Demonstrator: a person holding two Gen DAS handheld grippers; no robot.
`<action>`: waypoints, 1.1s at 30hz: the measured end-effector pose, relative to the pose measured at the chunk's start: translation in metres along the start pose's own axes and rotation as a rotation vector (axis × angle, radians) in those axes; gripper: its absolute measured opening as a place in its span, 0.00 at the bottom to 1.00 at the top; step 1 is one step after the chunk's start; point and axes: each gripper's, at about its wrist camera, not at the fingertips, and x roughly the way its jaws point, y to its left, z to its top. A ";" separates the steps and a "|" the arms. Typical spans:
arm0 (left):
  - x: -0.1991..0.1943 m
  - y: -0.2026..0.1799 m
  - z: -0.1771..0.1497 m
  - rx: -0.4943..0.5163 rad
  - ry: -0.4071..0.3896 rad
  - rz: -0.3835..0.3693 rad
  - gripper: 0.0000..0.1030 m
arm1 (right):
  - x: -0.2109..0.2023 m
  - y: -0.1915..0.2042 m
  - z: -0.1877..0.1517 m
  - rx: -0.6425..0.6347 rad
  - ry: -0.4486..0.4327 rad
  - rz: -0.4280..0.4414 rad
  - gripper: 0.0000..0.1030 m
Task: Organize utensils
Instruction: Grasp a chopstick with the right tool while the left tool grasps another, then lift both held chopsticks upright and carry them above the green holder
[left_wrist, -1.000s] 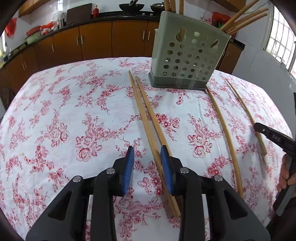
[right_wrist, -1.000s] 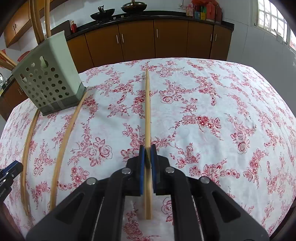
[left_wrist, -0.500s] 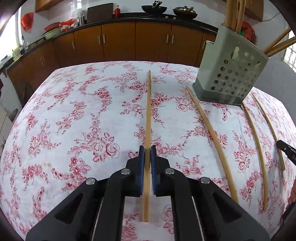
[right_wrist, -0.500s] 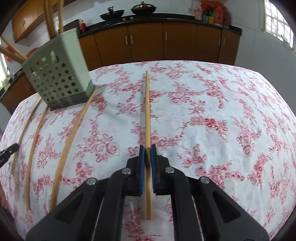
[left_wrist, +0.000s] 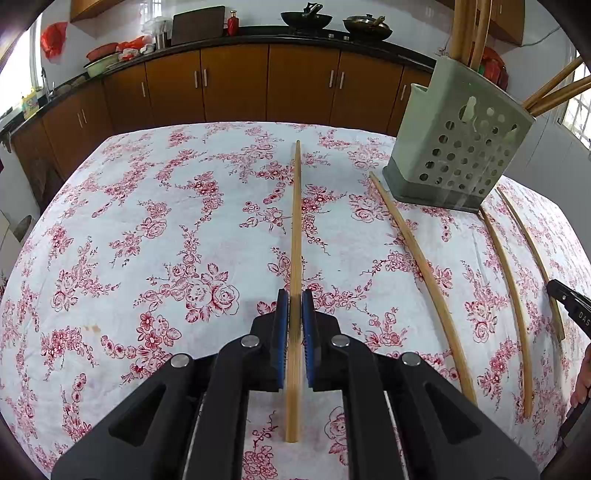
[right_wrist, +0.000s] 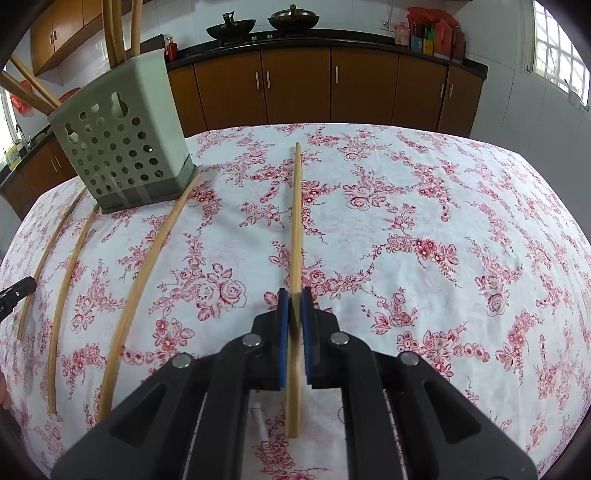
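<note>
My left gripper (left_wrist: 295, 295) is shut on a long bamboo chopstick (left_wrist: 296, 221) that points straight ahead above the floral tablecloth. My right gripper (right_wrist: 294, 295) is shut on another bamboo chopstick (right_wrist: 296, 221), held the same way. A grey-green perforated utensil holder (left_wrist: 458, 147) with several chopsticks standing in it sits at the back right in the left wrist view, and at the back left in the right wrist view (right_wrist: 118, 144). Three loose chopsticks (left_wrist: 424, 273) lie on the cloth in front of the holder; they also show in the right wrist view (right_wrist: 140, 280).
The table is covered with a white cloth with red flowers (left_wrist: 147, 258). Brown kitchen cabinets (left_wrist: 236, 81) with pans on the counter run behind the table. The tip of the other gripper shows at the right edge of the left wrist view (left_wrist: 569, 302).
My left gripper has closed on a chopstick that lay on the cloth and lifted it; the view swung left. My right gripper keeps its chopstick and has drifted slightly.
</note>
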 end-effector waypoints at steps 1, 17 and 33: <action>0.000 0.000 0.000 -0.002 0.000 -0.002 0.09 | 0.000 0.000 0.000 0.001 0.000 0.001 0.08; 0.001 0.003 0.001 -0.020 -0.001 -0.020 0.09 | 0.000 -0.002 0.000 0.009 0.001 0.011 0.08; -0.008 0.005 -0.010 -0.002 0.002 -0.034 0.09 | -0.007 -0.001 -0.007 0.005 0.003 0.008 0.09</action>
